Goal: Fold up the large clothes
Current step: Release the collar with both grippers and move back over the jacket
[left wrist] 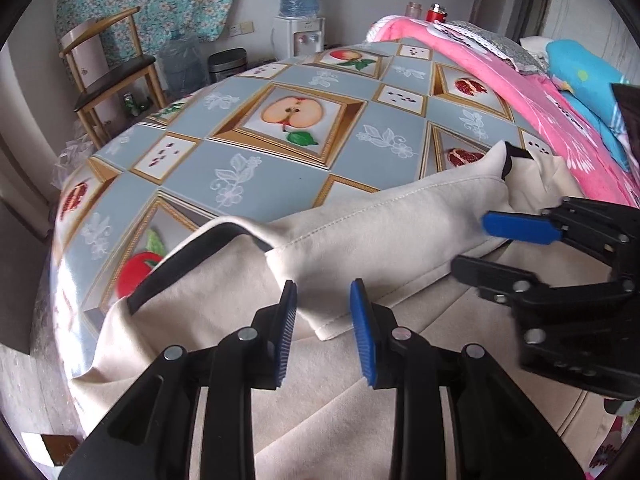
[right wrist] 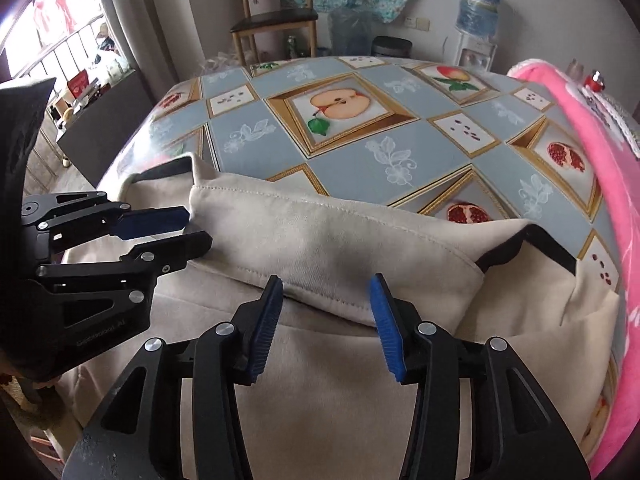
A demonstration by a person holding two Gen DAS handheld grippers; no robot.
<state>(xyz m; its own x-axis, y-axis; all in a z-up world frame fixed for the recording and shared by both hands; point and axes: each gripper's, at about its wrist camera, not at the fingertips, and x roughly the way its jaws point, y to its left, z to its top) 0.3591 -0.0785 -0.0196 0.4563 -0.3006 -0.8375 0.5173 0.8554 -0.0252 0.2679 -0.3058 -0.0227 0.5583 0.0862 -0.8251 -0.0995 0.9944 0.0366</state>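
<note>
One fold looks done: the cream garment (left wrist: 360,220) lies doubled across the lower half of both views on the worktop (left wrist: 248,168). Left gripper (left wrist: 323,320) and right gripper (right wrist: 326,322) hover, jaws spread, pinching nothing. Further folds remain.

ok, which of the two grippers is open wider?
The right gripper: the gap between its blue pads is clearly larger than the left gripper's. Both sit over the folded edge of the beige garment, neither clamping it.
</note>
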